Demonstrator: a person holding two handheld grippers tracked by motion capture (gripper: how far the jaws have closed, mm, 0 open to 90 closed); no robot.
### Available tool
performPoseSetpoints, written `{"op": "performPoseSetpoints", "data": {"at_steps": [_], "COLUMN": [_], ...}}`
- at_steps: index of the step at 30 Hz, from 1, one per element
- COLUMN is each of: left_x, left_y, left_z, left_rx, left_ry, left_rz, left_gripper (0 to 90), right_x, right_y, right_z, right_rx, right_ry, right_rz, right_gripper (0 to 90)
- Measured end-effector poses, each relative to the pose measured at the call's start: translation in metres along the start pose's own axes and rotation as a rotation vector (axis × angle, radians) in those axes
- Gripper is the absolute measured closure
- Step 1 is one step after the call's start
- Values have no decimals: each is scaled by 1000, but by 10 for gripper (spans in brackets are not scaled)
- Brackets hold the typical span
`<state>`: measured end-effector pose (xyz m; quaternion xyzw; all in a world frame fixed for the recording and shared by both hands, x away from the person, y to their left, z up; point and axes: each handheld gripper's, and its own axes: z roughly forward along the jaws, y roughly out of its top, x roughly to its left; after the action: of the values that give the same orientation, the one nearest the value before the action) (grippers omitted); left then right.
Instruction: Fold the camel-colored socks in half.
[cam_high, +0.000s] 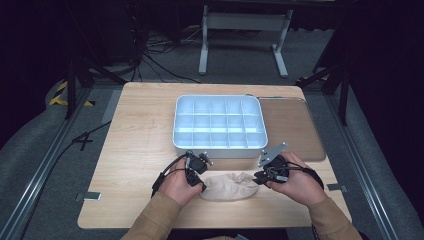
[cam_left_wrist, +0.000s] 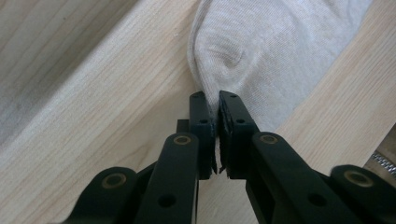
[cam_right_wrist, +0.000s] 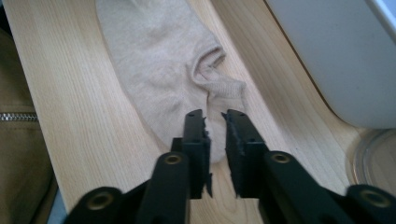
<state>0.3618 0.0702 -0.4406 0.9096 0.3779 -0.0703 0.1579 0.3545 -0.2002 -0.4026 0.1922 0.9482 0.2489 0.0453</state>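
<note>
A beige ankle sock (cam_high: 230, 186) lies flat on the wooden table near its front edge, between my two hands. My left gripper (cam_high: 203, 186) is at the sock's left end. In the left gripper view its jaws (cam_left_wrist: 215, 100) are pinched on the sock's (cam_left_wrist: 280, 42) edge, and the fabric puckers at the tips. My right gripper (cam_high: 257, 176) is at the right end. In the right gripper view its jaws (cam_right_wrist: 215, 116) stand a narrow gap apart over the sock's (cam_right_wrist: 159, 70) rounded end. The fabric there lies flat and unbunched.
A white tray (cam_high: 175, 125) with several empty compartments stands just behind the sock; its wall (cam_right_wrist: 336, 56) is close to the right gripper. A brown mat (cam_high: 295, 125) lies to the tray's right. A tan jacket sleeve (cam_right_wrist: 18, 116) is at the table's front edge.
</note>
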Motion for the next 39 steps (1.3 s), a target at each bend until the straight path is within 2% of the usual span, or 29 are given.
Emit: {"op": "performPoseSetpoints", "data": {"at_steps": [3,6,11,14,17,18,19,24,28,30,33,37,39], "left_x": [0,0,-1,-1,-1,-1,-2,-2,-1,-2,-1,-2,-3], "left_y": [0,-1,-2,-2,-2,-2,-2,-2,-2,-2,-3,-3,-3], "left_z": [-4,-8,-12,-14,-16,-16,-16,-16,-15,-16,-18,-21,-22], "left_rx": [-5,-15,-7,-17,-15,-15,-12,-7,-4,-5,-13,-26,-18], "left_ry": [-4,-5,-1,-16,-6,-6,-8,-17,-18,-21,-26,-33,-37], "left_rz": [-5,-8,-6,-4,-5,-5,-8,-12,-10,-12,-7,-5,-6], "left_gripper": [854,854,855,855,855,855,855,855,855,855,855,855,855], "right_x": [3,5,20,30,35,35,37,40,40,38,37,38,38], "right_y": [3,5,15,21,25,25,26,25,25,22,22,22,22], "right_z": [1,3,22,36,46,46,54,62,66,72,73,73,73], "right_rx": [-29,-50,-94,-113,-140,-140,-137,-117,-93,-56,-55,-54,-56], "right_ry": [13,28,64,73,69,69,68,85,77,74,84,75,74], "right_rz": [5,-2,-32,-53,-54,-54,-61,-69,-73,-74,-72,-77,-77], "right_gripper": [890,897,900,900,900,900,900,900,900,900,900,900,900]}}
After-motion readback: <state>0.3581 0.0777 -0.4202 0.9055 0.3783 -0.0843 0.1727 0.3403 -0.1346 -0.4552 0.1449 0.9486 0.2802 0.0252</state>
